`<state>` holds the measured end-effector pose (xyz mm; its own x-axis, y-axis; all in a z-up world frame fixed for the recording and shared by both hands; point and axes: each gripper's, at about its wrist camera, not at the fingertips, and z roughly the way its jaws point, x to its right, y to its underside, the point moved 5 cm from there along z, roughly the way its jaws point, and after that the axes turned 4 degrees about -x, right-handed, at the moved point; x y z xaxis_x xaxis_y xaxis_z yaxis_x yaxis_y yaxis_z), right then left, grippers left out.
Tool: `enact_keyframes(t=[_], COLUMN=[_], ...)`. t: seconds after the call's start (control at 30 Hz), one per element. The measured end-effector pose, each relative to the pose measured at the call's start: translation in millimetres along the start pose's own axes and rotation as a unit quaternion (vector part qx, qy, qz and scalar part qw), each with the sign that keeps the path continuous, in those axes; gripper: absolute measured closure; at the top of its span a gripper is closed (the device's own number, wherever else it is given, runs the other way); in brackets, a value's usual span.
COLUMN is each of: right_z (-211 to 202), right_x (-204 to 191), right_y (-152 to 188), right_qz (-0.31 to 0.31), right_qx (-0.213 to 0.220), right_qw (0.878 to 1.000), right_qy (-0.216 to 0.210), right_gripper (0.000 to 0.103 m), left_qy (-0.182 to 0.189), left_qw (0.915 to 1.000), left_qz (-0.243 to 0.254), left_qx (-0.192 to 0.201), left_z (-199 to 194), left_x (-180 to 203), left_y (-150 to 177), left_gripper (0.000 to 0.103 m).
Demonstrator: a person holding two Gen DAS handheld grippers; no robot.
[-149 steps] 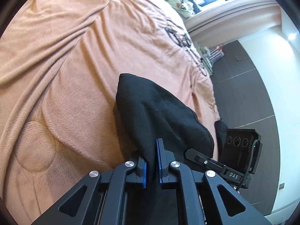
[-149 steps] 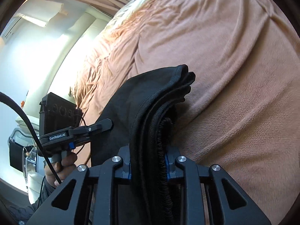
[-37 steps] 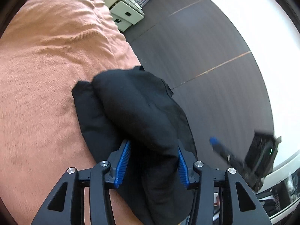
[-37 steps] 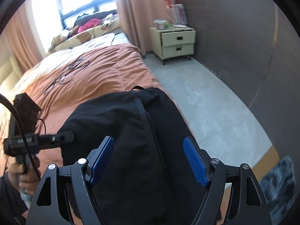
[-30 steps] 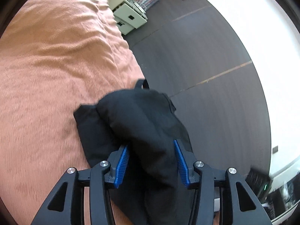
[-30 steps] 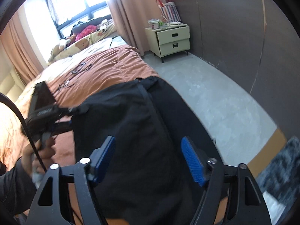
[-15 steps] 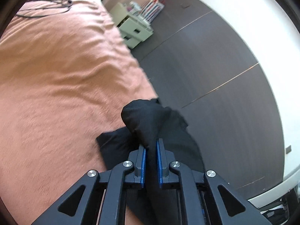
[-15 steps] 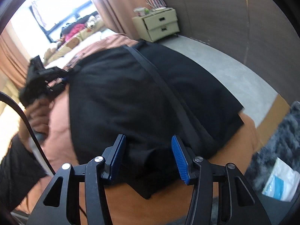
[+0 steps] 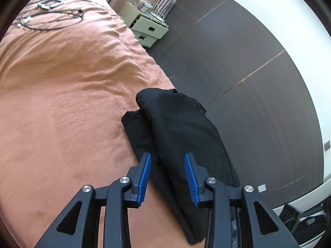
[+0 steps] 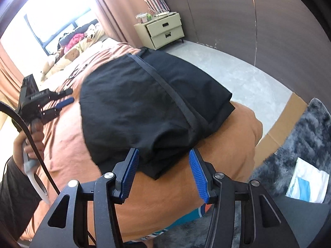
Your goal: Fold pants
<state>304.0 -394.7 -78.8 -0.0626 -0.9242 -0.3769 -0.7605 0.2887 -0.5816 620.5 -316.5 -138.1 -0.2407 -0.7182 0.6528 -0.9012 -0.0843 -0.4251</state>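
The black pants (image 9: 182, 130) lie folded in a thick bundle on the corner of the orange-brown bedspread (image 9: 62, 103). They also show in the right wrist view (image 10: 144, 103). My left gripper (image 9: 168, 177) is open, its blue pads either side of the bundle's near edge. My right gripper (image 10: 163, 175) is open and empty, just short of the bundle's near corner. The left gripper (image 10: 66, 99) also shows in the right wrist view, held in a hand beside the bundle, jaws apart.
A cream nightstand (image 10: 163, 31) stands by the dark wall panels. A cable and small items (image 9: 49, 14) lie far up the bed. Stuffed toys (image 10: 72, 53) sit by the window. A grey rug (image 10: 310, 144) and cardboard (image 10: 283, 124) lie on the floor beside the bed.
My left gripper was shut on the pants half a second ago and has now opened and let go. My right gripper has backed off a little from the bundle, jaws wider.
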Motion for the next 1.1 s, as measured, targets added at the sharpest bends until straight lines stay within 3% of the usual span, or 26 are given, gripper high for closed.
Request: enact_keyframes(t=[0.13, 0.4, 0.53, 0.7, 0.87, 0.93, 1.0, 1.1], right_z=[-17, -24, -38, -45, -56, -62, -67, -75], right_x=[-3, -37, -56, -74, -87, -92, -97, -103], right_y=[0, 16, 37, 52, 63, 68, 74, 82], right_qz=[0.004, -0.012, -0.016, -0.023, -0.037, -0.042, -0.045, -0.051], right_qx=[0.012, 0.029, 0.052, 0.056, 0.070, 0.075, 0.079, 0.083], right_qw=[1.000, 0.999, 0.998, 0.998, 0.997, 0.996, 0.996, 0.995], right_qy=[0.005, 0.017, 0.031, 0.018, 0.021, 0.020, 0.016, 0.010], right_gripper=[0.052, 0.048, 0.025, 0.023, 0.010, 0.001, 0.000, 0.000], left_qy=[-0.014, -0.039, -0.047, -0.060, -0.071, -0.080, -0.087, -0.087], left_qw=[0.9997, 0.9961, 0.9933, 0.9887, 0.9844, 0.9817, 0.9794, 0.9776], left_qz=[0.018, 0.076, 0.099, 0.127, 0.145, 0.155, 0.163, 0.169], left_qx=[0.002, 0.024, 0.035, 0.053, 0.070, 0.076, 0.082, 0.091], left_z=[-25, -83, -111, -151, -185, -201, -213, -235], left_x=[10, 37, 48, 60, 68, 71, 74, 76], left_y=[10, 31, 45, 65, 80, 88, 94, 106], left_gripper=[0.061, 0.030, 0.026, 0.013, 0.009, 0.007, 0.001, 0.001])
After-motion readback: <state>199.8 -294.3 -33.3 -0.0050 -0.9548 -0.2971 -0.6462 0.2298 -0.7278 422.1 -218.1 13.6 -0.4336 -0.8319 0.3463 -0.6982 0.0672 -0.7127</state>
